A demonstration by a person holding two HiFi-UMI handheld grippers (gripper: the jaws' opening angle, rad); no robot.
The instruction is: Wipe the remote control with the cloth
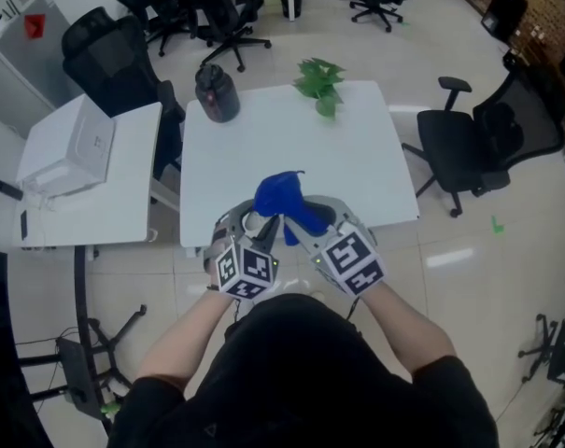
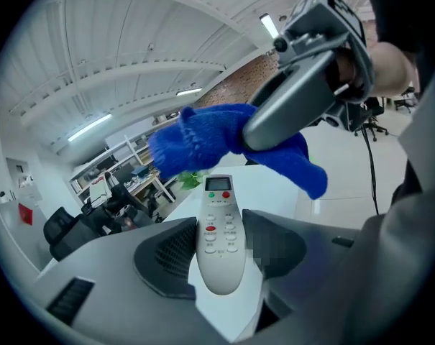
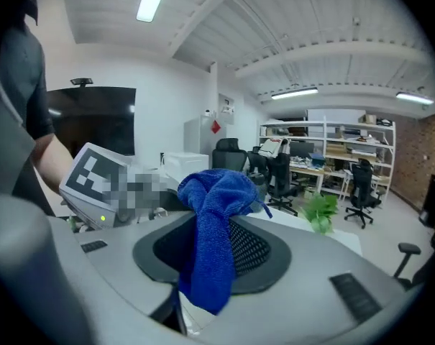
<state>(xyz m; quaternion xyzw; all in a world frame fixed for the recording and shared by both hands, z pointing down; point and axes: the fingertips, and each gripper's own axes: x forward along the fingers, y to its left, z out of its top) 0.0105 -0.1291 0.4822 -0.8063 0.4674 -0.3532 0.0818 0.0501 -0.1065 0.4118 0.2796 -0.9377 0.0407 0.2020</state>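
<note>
A white remote control (image 2: 221,228) with a small display and red and green buttons is clamped between the jaws of my left gripper (image 2: 221,256), pointing away over the white table (image 1: 357,166). My right gripper (image 3: 213,254) is shut on a blue cloth (image 3: 216,214), which bunches above its jaws and hangs down between them. In the left gripper view the blue cloth (image 2: 210,139) sits just over the remote's display end, held by the right gripper (image 2: 303,92); I cannot tell if they touch. From the head view both grippers meet at the table's near edge under the cloth (image 1: 284,202).
A black jug (image 1: 217,91) and a small green plant (image 1: 321,80) stand at the table's far edge. A second white table with a white box (image 1: 72,147) is to the left. Black office chairs (image 1: 469,143) stand right and behind.
</note>
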